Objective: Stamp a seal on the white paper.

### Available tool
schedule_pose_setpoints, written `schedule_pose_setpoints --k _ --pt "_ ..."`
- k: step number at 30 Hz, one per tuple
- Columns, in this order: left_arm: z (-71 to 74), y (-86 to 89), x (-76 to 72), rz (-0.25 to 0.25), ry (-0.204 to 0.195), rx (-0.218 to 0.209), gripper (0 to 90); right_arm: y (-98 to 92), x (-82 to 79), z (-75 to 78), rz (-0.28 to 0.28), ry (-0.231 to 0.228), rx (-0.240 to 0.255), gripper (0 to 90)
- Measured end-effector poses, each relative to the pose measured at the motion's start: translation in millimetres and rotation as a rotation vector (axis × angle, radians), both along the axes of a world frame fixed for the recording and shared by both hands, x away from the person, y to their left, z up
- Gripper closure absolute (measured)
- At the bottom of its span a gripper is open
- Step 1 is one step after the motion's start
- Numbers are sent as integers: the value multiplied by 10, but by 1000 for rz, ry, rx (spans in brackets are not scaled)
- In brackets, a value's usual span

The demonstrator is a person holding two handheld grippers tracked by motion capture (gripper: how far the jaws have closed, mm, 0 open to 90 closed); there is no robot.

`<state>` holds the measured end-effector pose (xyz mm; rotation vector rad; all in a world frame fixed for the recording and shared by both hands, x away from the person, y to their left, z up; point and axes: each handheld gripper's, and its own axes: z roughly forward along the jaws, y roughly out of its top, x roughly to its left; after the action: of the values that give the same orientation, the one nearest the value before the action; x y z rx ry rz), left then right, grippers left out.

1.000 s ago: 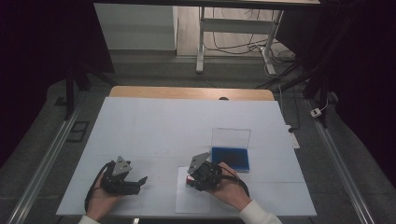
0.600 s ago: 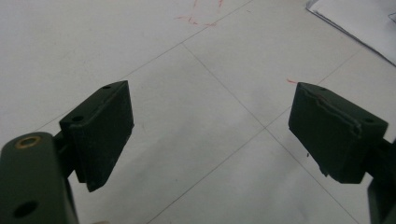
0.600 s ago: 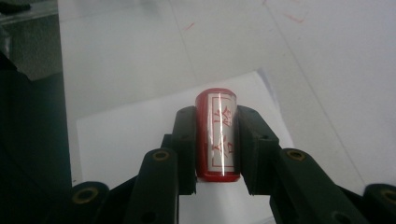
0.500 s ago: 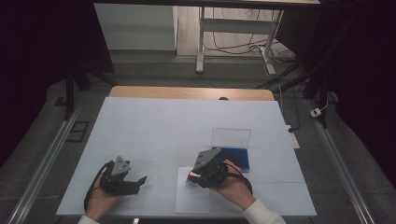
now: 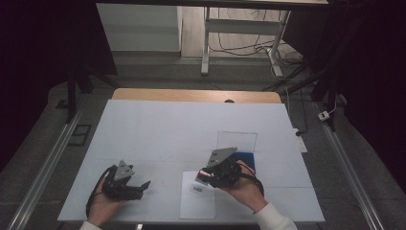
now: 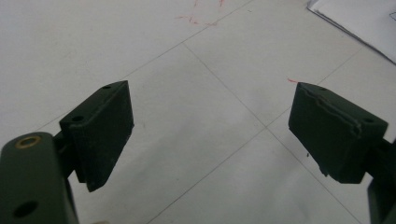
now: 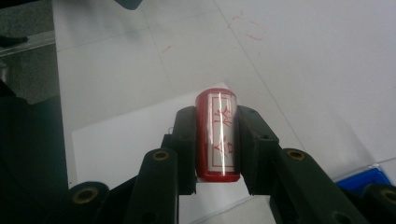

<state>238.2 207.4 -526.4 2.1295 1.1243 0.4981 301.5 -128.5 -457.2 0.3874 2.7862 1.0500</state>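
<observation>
Over the white table (image 5: 158, 129) in the high view, your right gripper (image 5: 203, 175) sits near the front edge, its black body and grey three-cornered plate tipped toward the left, with a small red cylindrical stamp with a pale label (image 5: 203, 176) showing at its tip above a white sheet of paper (image 5: 197, 203) that bears a small printed mark; just behind that hand lies a flat blue tray with a clear lid (image 5: 245, 155). Your left gripper (image 5: 143, 186) rests low near the front left of the table, well apart from the paper. In the left gripper view, your two black rubber pads (image 6: 100, 128) stand wide apart with nothing between them, bare white tabletop with faint red marks beneath and a corner of the paper (image 6: 364, 21) at the upper right. In the right gripper view, your jaws are clamped on the red stamp (image 7: 217, 135), one pad (image 7: 186, 140) pressed to each side of it, the stamp standing lengthwise between them over the paper (image 7: 121, 144), with a corner of the blue tray (image 7: 362, 179) at the lower right
</observation>
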Motion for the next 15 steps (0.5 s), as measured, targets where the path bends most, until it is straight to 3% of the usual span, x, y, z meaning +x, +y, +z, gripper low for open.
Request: schedule_pose_setpoints --k 15 --pt "-2 -4 -1 -4 -1 2 141 -175 58 149 -49 -37 44 698"
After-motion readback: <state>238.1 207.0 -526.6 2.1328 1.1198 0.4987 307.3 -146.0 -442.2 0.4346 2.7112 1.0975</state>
